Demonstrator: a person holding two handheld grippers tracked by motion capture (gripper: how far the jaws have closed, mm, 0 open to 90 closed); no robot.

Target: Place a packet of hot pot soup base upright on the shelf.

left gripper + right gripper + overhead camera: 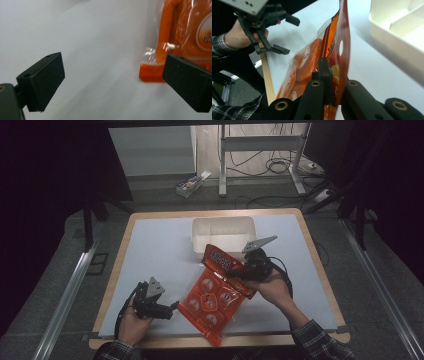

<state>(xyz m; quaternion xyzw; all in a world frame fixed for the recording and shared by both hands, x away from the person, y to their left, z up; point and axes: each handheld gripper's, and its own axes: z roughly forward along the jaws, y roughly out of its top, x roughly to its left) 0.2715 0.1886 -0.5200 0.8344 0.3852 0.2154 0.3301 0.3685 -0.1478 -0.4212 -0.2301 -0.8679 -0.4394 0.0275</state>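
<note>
Over table centre, right gripper [248, 268] pinching orange snack bag [212, 297] w/ top edge lifted; left gripper [167, 307] spread, probably just beside bag.

2 grippers [172, 307] [239, 270], 1 orange snack bag [212, 302], 1 white tray [222, 227], 1 table [150, 245], 1 small box on floor [190, 184].

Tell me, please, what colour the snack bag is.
Orange and red snack bag, clearest in the high view.
</note>
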